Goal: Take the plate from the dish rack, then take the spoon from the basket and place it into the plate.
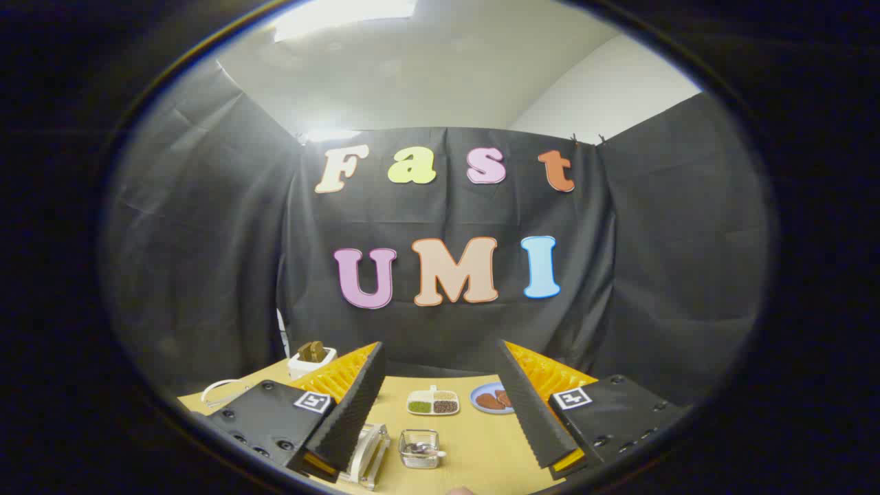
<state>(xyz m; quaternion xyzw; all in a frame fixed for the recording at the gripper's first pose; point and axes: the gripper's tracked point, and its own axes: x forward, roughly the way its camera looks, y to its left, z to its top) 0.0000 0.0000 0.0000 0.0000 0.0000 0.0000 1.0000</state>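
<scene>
While the jaws (440, 405) hang spread wide with nothing held between them, the dish rack (368, 459) sits low on the bench (481, 447), just inside the left finger and partly hidden behind it. It reads as a pale wire or slatted frame; whether the plate stands in it I cannot tell, that part is covered. The basket (419, 448), a small clear mesh box, is just beside the rack, between the fingers and close in, with something dark and metallic in it, likely the spoon (416, 449).

Beyond both, further out on the bench: a divided tray (433, 401) with green and brown fillings, and a blue dish (491, 399) with brown pieces. A white box (311, 361) stands far left, past the left finger.

Judgement: nothing grasped yet, plate step comes first. The rack lies below and left of the jaws' line, so the next move needs a dip down and leftward. Rack slats look to run away from the camera.
</scene>
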